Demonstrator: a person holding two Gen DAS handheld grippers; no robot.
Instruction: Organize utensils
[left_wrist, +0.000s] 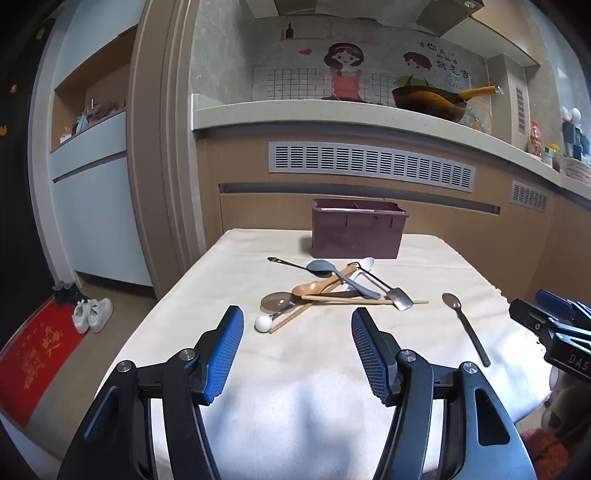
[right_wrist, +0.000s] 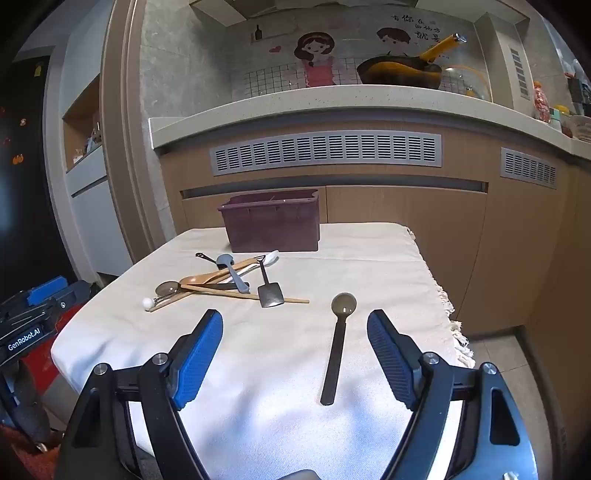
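Observation:
A pile of utensils (left_wrist: 332, 291) lies mid-table: wooden chopsticks, a wooden spoon, a grey spoon, a small metal shovel-shaped spoon (right_wrist: 270, 293), and a white-knobbed tool. A dark brown spoon (right_wrist: 338, 339) lies apart to the right, its handle towards me. Behind the pile stands a maroon utensil box (left_wrist: 356, 232) with dividers. My left gripper (left_wrist: 297, 328) hovers open over the near table, short of the pile. Wide open too is my right gripper (right_wrist: 295, 332), with the brown spoon's handle lying on the cloth between its fingers, untouched.
The table wears a cream cloth (right_wrist: 369, 258) with a fringed right edge. Behind it run wooden cabinets with vents and a counter bearing a dark pan (left_wrist: 432, 101). Left on the floor are a red mat (left_wrist: 37, 354) and white shoes (left_wrist: 92, 314).

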